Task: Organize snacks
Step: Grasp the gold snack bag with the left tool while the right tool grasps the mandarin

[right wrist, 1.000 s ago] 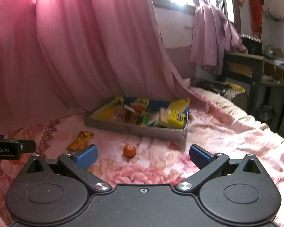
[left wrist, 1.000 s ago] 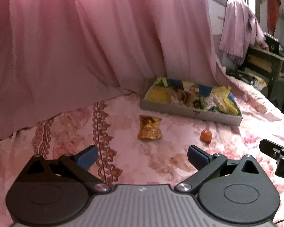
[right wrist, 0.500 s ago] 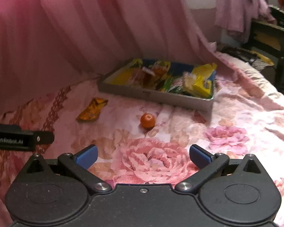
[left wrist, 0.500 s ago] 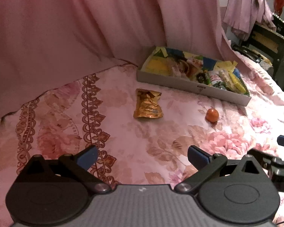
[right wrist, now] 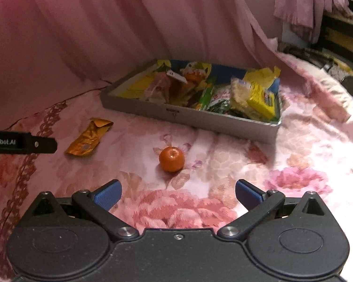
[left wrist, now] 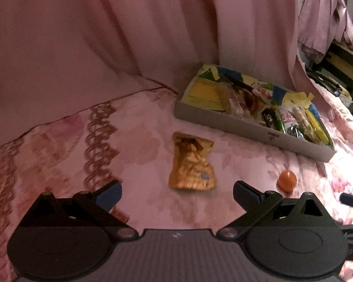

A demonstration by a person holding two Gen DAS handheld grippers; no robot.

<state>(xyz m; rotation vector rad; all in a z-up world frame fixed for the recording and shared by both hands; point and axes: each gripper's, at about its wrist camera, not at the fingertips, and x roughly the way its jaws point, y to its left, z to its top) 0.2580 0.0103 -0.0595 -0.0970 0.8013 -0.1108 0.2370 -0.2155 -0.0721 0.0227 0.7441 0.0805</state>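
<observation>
Above the bedspread [right wrist: 306,145], left gripper [left wrist: 177,191] and right gripper [right wrist: 178,193] gape wide, holding nothing

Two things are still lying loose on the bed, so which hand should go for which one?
Probably left gripper for the gold packet, right gripper for the orange. Each gripper is open with its item straight ahead between its fingers, and both lie outside the tray.

Both grippers have dropped and moved forward over the floral bedspread [right wrist: 294,141]. The golden snack packet [left wrist: 192,164] now lies just ahead of the left gripper [left wrist: 177,191], between its spread fingers, and the orange [right wrist: 171,159] just ahead of the right gripper [right wrist: 178,193].
</observation>
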